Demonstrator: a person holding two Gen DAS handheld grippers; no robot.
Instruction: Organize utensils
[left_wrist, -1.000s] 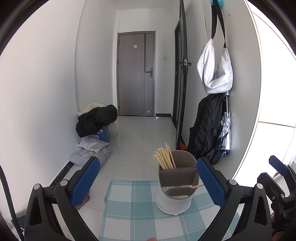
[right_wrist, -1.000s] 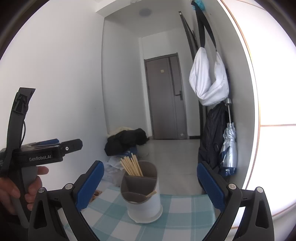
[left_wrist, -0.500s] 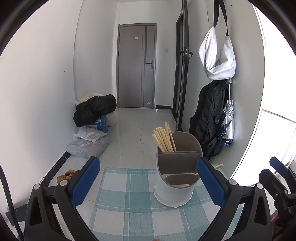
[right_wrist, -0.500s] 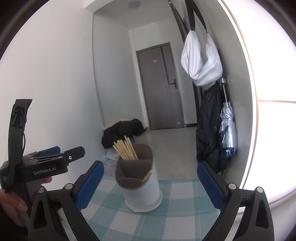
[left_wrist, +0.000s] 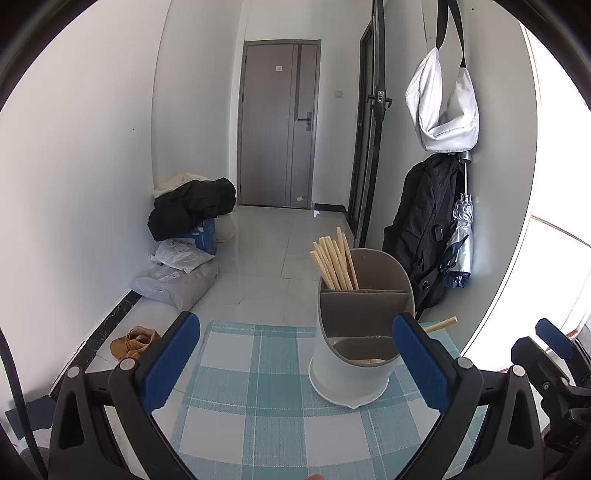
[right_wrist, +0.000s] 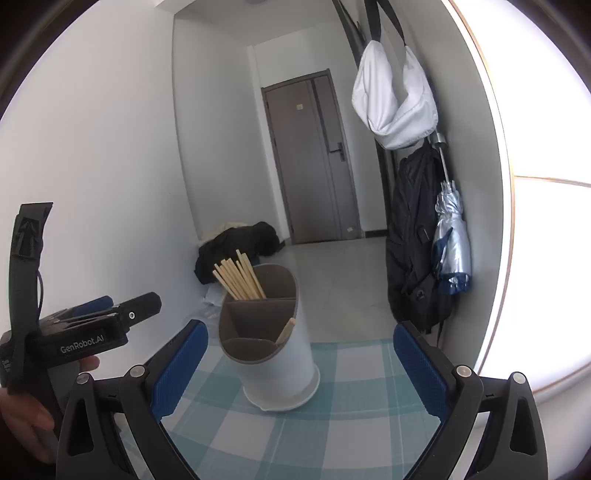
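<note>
A white utensil holder (left_wrist: 351, 373) with a grey divided insert stands on a blue-and-white checked placemat (left_wrist: 258, 398). Several wooden chopsticks (left_wrist: 334, 262) stand in its back compartment, and one wooden handle (left_wrist: 441, 325) leans out of a front compartment. My left gripper (left_wrist: 295, 362) is open above the mat, with nothing between its blue pads; the holder sits by the right pad. In the right wrist view the same holder (right_wrist: 275, 369) and chopsticks (right_wrist: 240, 277) lie ahead between the fingers of my open, empty right gripper (right_wrist: 301, 365).
The table's far edge drops to a tiled floor. Bags and parcels (left_wrist: 181, 266) lie by the left wall, small brown shoes (left_wrist: 133, 341) near the skirting. A backpack (left_wrist: 421, 236) and umbrella (left_wrist: 461, 243) hang on the right wall. A hand (right_wrist: 22, 417) holds the left gripper.
Both grippers have tilted downward and drawn slightly closer, so the holder and more of the mat sit higher and larger in view. Both stay open and empty.
</note>
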